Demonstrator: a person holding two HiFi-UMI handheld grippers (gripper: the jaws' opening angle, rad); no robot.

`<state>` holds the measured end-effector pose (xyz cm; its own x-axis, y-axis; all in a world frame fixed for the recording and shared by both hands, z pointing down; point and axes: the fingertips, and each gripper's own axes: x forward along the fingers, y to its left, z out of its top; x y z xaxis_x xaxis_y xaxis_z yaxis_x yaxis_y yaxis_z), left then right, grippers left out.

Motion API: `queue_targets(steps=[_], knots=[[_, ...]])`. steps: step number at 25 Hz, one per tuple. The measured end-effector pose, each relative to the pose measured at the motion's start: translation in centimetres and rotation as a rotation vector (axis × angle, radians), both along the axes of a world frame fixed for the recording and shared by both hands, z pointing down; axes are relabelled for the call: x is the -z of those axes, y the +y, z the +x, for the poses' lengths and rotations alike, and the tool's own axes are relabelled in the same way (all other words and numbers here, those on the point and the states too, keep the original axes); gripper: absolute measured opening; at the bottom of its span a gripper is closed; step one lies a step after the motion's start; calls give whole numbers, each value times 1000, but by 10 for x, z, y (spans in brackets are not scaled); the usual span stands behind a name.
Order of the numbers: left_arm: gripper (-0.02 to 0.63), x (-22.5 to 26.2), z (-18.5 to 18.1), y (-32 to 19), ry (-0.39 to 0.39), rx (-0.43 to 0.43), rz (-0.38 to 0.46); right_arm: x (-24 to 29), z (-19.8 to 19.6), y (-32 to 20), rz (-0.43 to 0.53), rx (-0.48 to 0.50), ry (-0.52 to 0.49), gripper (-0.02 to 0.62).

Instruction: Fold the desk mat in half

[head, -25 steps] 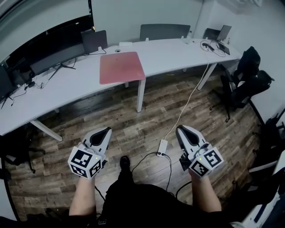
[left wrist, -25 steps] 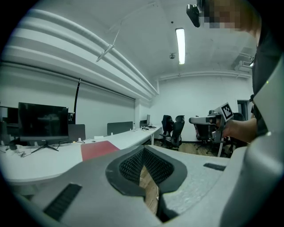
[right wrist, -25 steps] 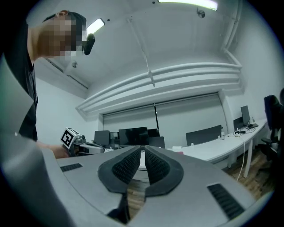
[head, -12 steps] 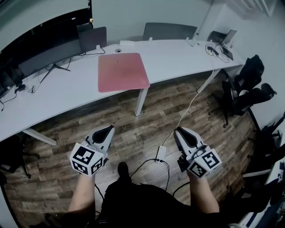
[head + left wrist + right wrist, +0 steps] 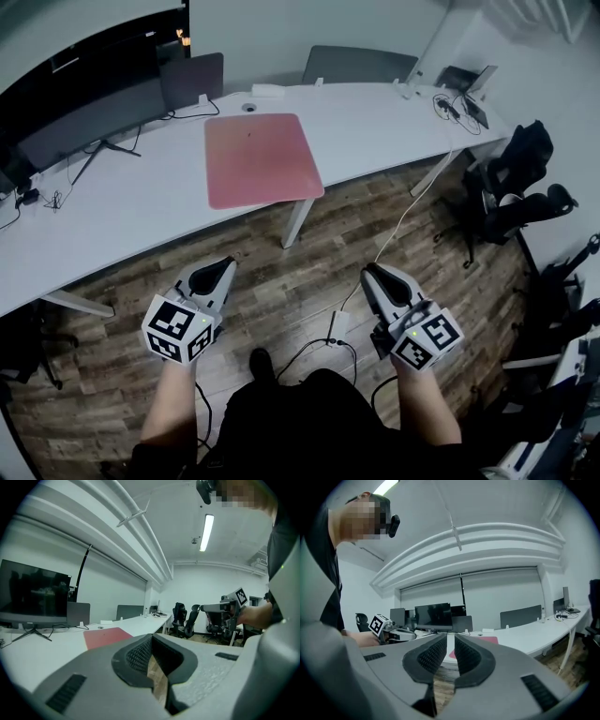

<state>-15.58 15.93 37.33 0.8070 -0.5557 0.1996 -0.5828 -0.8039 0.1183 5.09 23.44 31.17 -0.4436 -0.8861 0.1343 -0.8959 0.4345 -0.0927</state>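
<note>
Seemingly smooth, squarish red desk mat (image 5: 262,159), flat.

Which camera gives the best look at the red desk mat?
The head view: the flat red rectangular desk mat lies whole, seen from above. The left gripper view shows a foreshortened strip; the right gripper view, only a small patch.

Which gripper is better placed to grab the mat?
Right, marginally: right gripper points at the mat, fingers just opening, empty; left gripper is shut, aimed beside it. Both far off.
</note>
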Motion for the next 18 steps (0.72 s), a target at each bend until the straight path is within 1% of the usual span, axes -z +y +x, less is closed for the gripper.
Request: queue_targets(steps=[3, 8, 13, 18], knots=[[3, 1, -13, -8, 12, 15, -5, 2, -14, -12, -14, 20, 14, 51], [3, 3, -30, -14, 35, 56, -9, 14, -32, -27, 5, 62, 42, 51], [3, 5, -41, -15, 29, 87, 11, 14, -49, -43, 11, 113, 52, 51], [3, -7, -54, -23, 16, 139, -6, 4, -65, -63, 4, 180, 47, 52]])
